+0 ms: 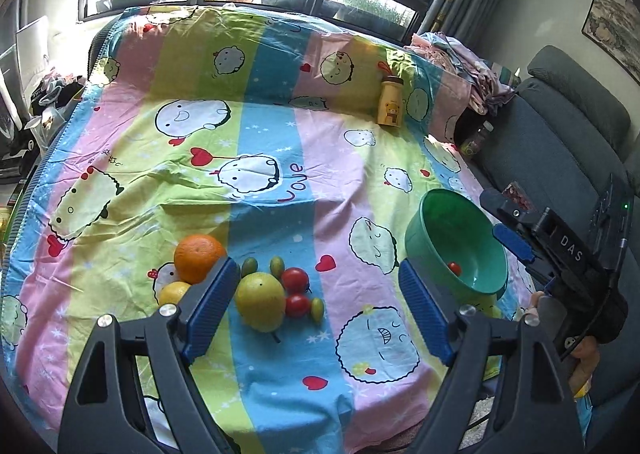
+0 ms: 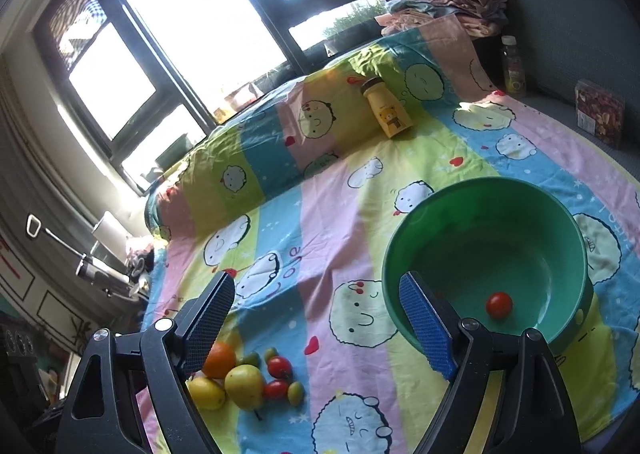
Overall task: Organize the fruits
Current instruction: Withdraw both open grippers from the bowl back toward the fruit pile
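Observation:
A fruit pile lies on the cartoon bedsheet [image 1: 280,142]: an orange [image 1: 199,257], a lemon [image 1: 173,293], a yellow-green apple [image 1: 260,301], two red tomatoes [image 1: 295,279] and several small green fruits [image 1: 277,265]. The pile also shows in the right wrist view [image 2: 244,384]. A green bowl [image 1: 442,210] at the right holds one red tomato [image 2: 499,305]. My left gripper [image 1: 316,314] is open and empty, just in front of the pile. My right gripper [image 2: 320,328] is open and empty, beside the bowl's [image 2: 448,206] near rim; its body shows in the left wrist view [image 1: 560,250].
A yellow bear bottle [image 1: 390,102] stands at the back of the sheet. A grey sofa [image 1: 568,126] with a snack box [image 2: 599,116], a bottle [image 2: 513,66] and folded clothes [image 1: 460,58] lies to the right. Windows are behind.

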Action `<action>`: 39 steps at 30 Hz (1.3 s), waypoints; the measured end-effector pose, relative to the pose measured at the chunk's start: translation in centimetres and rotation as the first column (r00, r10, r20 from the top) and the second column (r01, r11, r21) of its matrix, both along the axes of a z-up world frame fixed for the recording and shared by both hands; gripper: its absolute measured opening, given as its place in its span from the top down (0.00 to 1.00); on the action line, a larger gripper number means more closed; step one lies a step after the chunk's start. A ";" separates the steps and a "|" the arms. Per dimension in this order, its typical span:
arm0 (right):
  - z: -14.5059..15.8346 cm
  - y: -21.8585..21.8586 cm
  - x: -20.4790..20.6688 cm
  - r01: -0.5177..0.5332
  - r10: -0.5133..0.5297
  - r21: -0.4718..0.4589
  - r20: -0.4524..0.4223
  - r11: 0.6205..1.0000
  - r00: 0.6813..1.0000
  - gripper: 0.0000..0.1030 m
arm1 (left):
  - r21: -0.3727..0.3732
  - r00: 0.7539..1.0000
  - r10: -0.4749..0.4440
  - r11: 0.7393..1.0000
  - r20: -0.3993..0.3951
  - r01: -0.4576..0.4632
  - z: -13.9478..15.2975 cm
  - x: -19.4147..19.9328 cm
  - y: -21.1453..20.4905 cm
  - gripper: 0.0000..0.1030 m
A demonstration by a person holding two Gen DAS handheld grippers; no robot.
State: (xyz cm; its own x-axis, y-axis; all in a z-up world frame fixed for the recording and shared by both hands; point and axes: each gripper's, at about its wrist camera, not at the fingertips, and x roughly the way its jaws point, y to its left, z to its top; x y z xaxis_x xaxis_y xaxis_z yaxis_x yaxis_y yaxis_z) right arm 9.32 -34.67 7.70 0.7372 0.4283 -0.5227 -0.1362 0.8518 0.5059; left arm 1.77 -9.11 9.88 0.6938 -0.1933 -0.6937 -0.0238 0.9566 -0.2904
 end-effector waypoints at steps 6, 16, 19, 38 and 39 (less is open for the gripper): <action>0.2 2.1 -0.2 -0.072 0.072 -0.013 0.005 0.997 0.997 0.17 | -0.001 0.999 0.036 0.999 0.002 -0.036 -0.2 -0.7 1.3 0.20; 0.3 5.2 -1.0 -0.165 0.165 -0.051 0.011 0.985 0.986 0.17 | -0.020 0.998 0.061 0.998 -0.012 -0.061 -1.6 -0.3 2.7 0.20; 0.2 6.1 -1.0 -0.183 0.184 -0.062 0.009 0.981 0.983 0.17 | -0.016 0.997 0.072 0.997 -0.010 -0.072 -2.1 -0.1 3.3 0.20; -3.4 12.6 1.0 -0.310 0.296 -0.133 -0.119 0.941 0.948 0.17 | -0.034 0.979 0.165 0.985 -0.120 -0.170 -9.6 1.6 10.0 0.20; -3.7 13.0 1.1 -0.319 0.302 -0.131 -0.132 0.939 0.944 0.17 | -0.028 0.978 0.169 0.984 -0.123 -0.173 -9.7 1.4 10.0 0.20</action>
